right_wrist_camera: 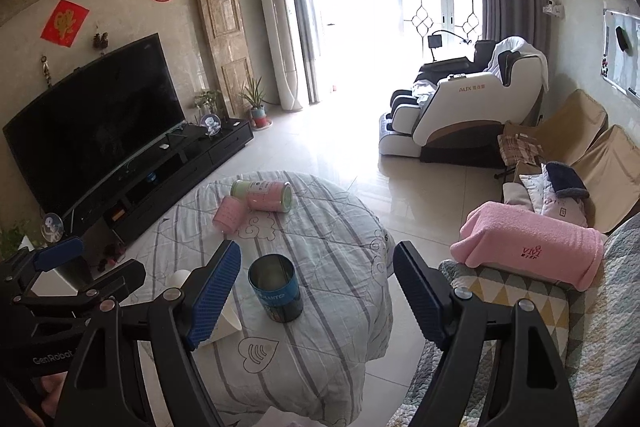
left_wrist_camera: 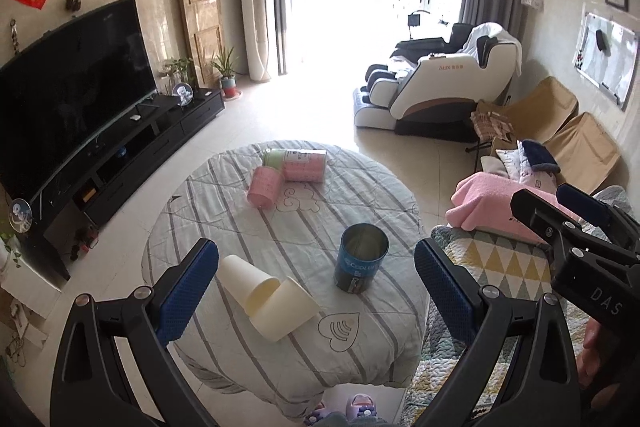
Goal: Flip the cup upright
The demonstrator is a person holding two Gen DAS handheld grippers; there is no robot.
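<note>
Two cream paper cups (left_wrist_camera: 264, 297) lie on their sides, one nested in the other, at the near left of a round table under a striped cloth (left_wrist_camera: 372, 339). In the right wrist view they (right_wrist_camera: 228, 323) are mostly hidden behind my right gripper's left finger. A blue tin can (left_wrist_camera: 361, 257) stands upright, open end up, right of them; it also shows in the right wrist view (right_wrist_camera: 276, 287). My left gripper (left_wrist_camera: 316, 291) is open above the table's near edge, the cups just inside its left finger. My right gripper (right_wrist_camera: 316, 295) is open and empty above the can.
A pink cup (left_wrist_camera: 264, 185) and a green and pink can (left_wrist_camera: 296, 163) lie on their sides at the table's far side. A sofa with a pink blanket (right_wrist_camera: 528, 247) and a patterned cover stands on the right. A TV stand (left_wrist_camera: 120, 163) runs along the left.
</note>
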